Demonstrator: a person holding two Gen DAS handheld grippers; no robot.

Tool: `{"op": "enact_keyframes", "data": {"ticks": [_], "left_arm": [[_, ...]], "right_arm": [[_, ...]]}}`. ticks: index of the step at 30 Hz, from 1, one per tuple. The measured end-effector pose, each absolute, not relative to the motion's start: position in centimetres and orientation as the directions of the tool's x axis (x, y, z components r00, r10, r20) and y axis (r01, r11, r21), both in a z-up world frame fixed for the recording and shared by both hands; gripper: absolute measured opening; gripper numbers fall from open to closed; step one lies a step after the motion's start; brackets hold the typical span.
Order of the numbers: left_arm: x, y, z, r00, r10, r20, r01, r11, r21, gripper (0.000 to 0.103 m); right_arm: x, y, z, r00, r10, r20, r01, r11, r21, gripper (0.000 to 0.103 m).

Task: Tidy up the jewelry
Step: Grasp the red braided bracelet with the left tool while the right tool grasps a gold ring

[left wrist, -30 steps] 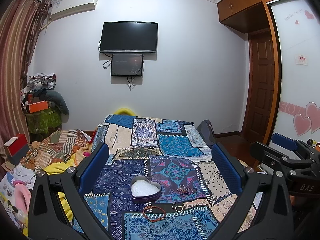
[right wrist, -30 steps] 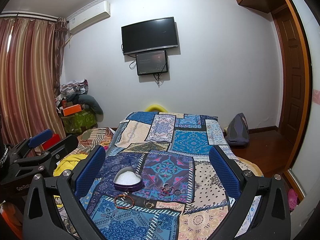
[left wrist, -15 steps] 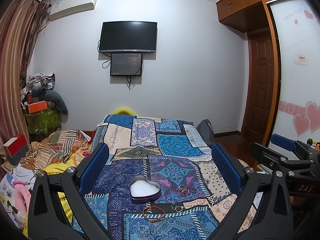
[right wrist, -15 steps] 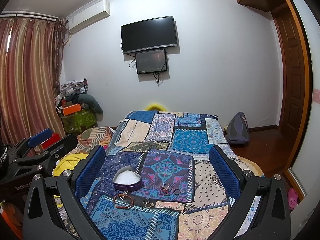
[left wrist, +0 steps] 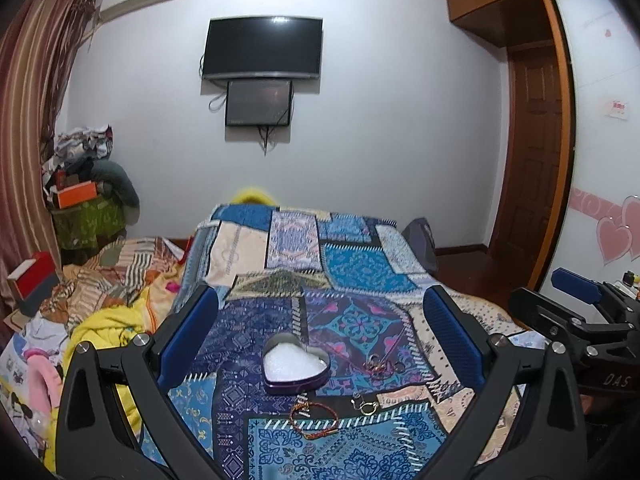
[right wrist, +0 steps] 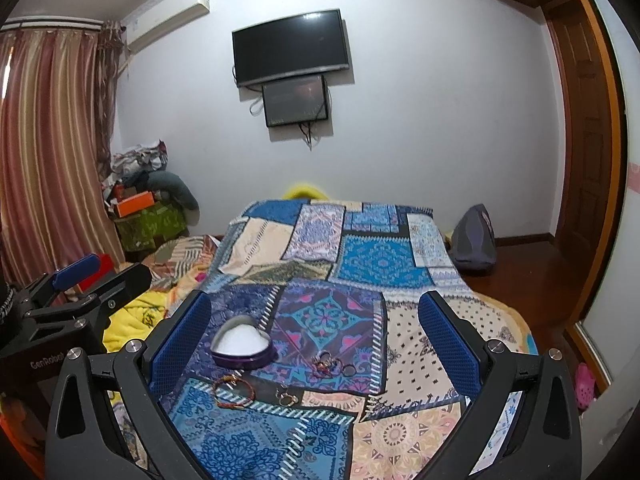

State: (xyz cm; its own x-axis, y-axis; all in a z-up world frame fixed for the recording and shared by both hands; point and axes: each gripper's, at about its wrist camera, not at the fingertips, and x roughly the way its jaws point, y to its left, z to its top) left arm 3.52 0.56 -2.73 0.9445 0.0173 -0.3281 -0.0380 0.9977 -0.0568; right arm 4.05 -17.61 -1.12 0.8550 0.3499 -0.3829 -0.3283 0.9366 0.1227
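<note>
A purple heart-shaped tin [left wrist: 296, 365] [right wrist: 242, 345] with a white lining lies open on the patchwork bedspread [left wrist: 360, 264] [right wrist: 380, 260]. In front of it lie a red cord bracelet [left wrist: 314, 419] [right wrist: 233, 391] and a small gold earring [left wrist: 365, 403] [right wrist: 286, 396]. To its right sits a cluster of rings [left wrist: 380, 365] [right wrist: 332, 363]. My left gripper [left wrist: 320, 336] and my right gripper [right wrist: 316, 332] both hover above the bed, open and holding nothing. Each gripper also shows at the edge of the other's view.
A heap of blankets and clothes [left wrist: 100, 300] lies left of the bed. Boxes and a green crate [right wrist: 148, 220] stand by the curtain. A grey bag [right wrist: 474, 244] rests on the wooden floor at the right, near the door [left wrist: 532, 168]. A TV [left wrist: 262, 48] hangs on the far wall.
Both views have shifted only slightly; the jewelry and the tin lie where they were, and both grippers remain open.
</note>
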Motion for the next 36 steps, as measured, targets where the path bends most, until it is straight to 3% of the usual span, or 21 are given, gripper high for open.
{"op": "enact_keyframes", "data": {"ticks": [10, 17, 26, 30, 36], "left_arm": [[7.9, 1.8, -7.3, 0.884, 0.077, -0.461, -0.106, 0.994, -0.037, 0.103], [11.0, 2.8, -12.5, 0.789, 0.031, -0.614, -0.078, 0.996, -0.051, 0.103], [12.7, 3.3, -18.5, 0.652, -0.015, -0.758, -0.042, 0.998, -0.055, 0.103], [12.7, 2.9, -19.7, 0.623, -0.031, -0.781, -0.01, 0.999, -0.047, 0.103], [13.0, 2.0, -21.1, 0.589, -0.041, -0.807, 0.053, 0.999, -0.012, 0.09]], "right_arm": [[7.1, -18.0, -5.0, 0.789, 0.345, -0.508, -0.319, 0.937, 0.14, 0.103], [9.3, -18.0, -8.4, 0.701, 0.357, -0.618, -0.339, 0.928, 0.153, 0.1], [11.1, -16.6, -12.9, 0.564, 0.406, -0.719, -0.409, 0.894, 0.185, 0.083], [11.7, -15.6, -14.3, 0.492, 0.444, -0.749, -0.457, 0.864, 0.212, 0.07], [12.2, -14.0, -16.3, 0.408, 0.465, -0.786, -0.518, 0.826, 0.22, 0.06]]}}
